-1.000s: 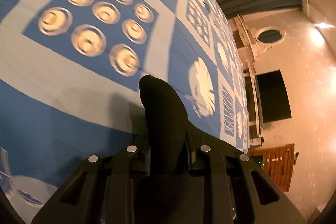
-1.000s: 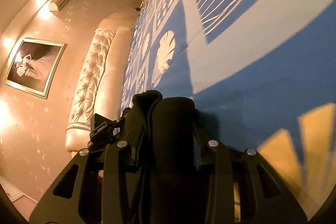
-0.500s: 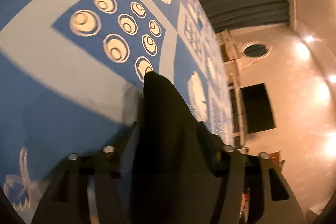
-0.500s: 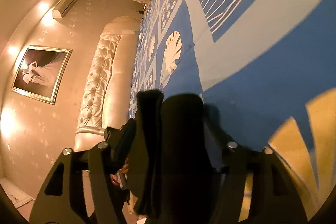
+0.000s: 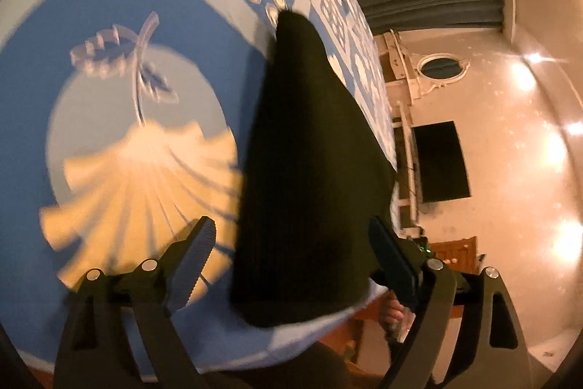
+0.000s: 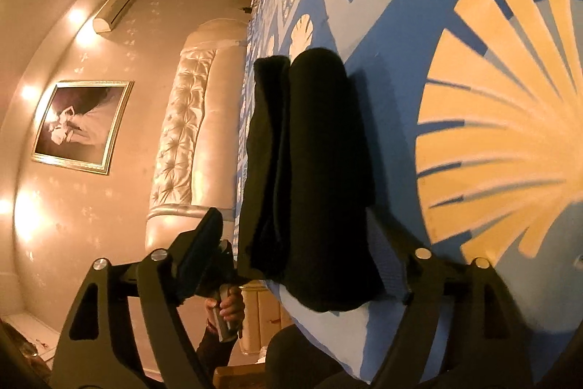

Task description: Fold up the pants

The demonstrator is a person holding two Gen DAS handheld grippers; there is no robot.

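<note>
1 folded black pants (image 5: 313, 170) on 1 blue patterned bedspread (image 5: 109, 79); 2 tools, left tool (image 5: 291, 250) and right tool (image 6: 302, 254), jaws opening, released, straddling pants.

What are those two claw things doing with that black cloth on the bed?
A person is folding dark pants on a blue patterned bedspread. The pants lie folded in layers near the bed's edge. The left gripper and right gripper are both opening, pads clear of the fabric, which lies between their fingers.
</note>
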